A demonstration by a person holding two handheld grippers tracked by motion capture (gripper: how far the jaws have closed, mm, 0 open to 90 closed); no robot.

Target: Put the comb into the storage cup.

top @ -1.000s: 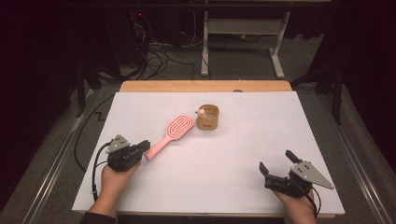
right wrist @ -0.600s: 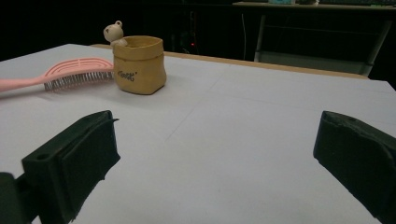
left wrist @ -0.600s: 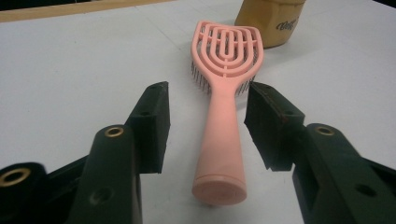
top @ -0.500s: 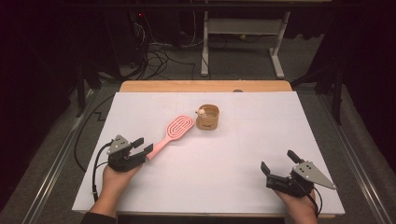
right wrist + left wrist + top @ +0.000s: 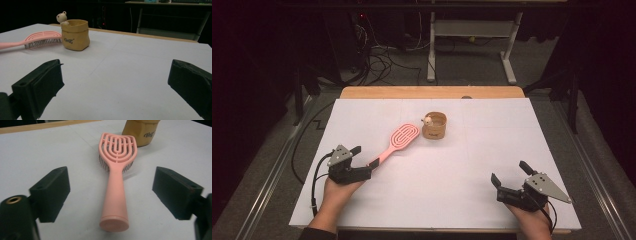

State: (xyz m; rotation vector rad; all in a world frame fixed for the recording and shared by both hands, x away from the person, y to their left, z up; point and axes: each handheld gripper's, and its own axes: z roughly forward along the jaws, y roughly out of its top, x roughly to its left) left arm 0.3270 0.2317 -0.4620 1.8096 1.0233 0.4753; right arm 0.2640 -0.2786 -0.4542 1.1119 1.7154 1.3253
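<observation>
Lying between the left gripper [image 5: 110, 192] jaws (just opened): pink hairbrush [image 5: 115, 182], untouched.

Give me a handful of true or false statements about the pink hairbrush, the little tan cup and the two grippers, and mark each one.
1. The left gripper has its jaws apart, one on each side of the pink hairbrush handle, not pressing it. True; the jaws have just been opening.
2. The hairbrush lies bristles up. False: the bristles face the white table.
3. A small bear figure sits at the rim of the tan cup. True.
4. The right gripper is shut on the cup. False: its jaws are open over bare table, far from the cup.
5. The hairbrush head points toward the cup. True.
</observation>
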